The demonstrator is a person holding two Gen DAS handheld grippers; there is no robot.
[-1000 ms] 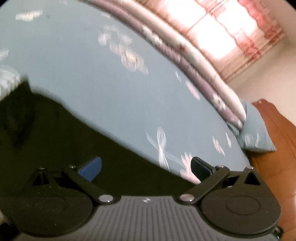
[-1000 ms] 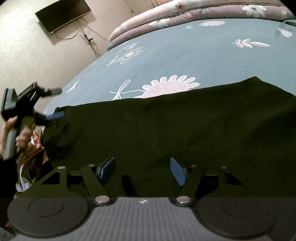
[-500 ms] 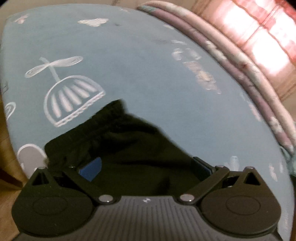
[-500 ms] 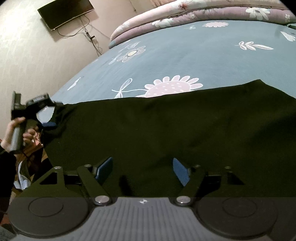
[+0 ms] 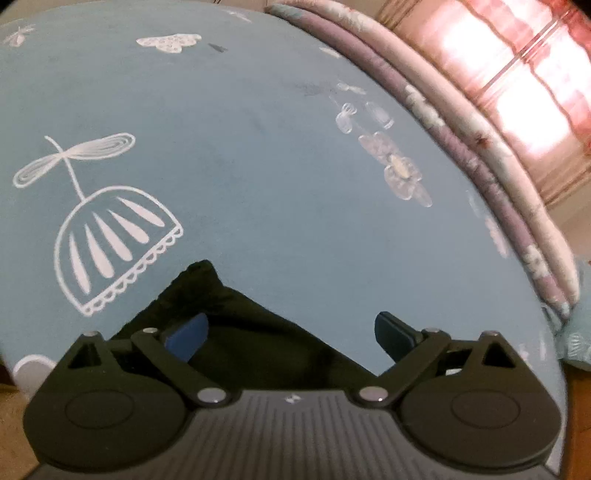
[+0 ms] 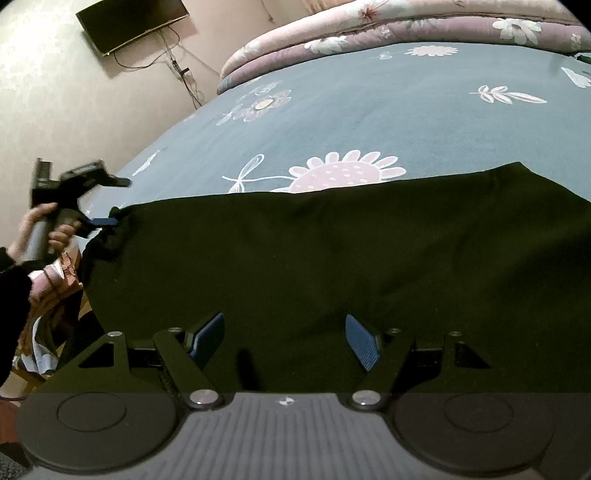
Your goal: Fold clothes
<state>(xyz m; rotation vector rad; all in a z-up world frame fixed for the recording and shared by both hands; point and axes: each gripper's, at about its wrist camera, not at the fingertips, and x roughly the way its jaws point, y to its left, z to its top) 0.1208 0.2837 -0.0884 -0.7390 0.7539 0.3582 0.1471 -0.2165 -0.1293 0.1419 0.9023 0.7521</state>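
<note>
Left gripper [image 6: 110,201]: swung from open bedspread to the black garment's [image 6: 332,258] corner.
Right gripper [image 6: 284,338]: jaws just opened slightly wider, above the cloth.

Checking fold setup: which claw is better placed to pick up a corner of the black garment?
Left claw: open, with the black cloth garment's bunched corner between its fingers. Right claw hangs open over mid-fabric.

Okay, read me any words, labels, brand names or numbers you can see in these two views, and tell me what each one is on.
No readable words or numbers in either view.
Left gripper: a small white mark on its grey body, a logo shape, not letters.
Right gripper: the same small mark, not legible as text.
Bed sheet: only drawn flowers and insects, no writing.
Black garment: no print or label visible.
Wall television: screen dark, no brand readable.
</note>
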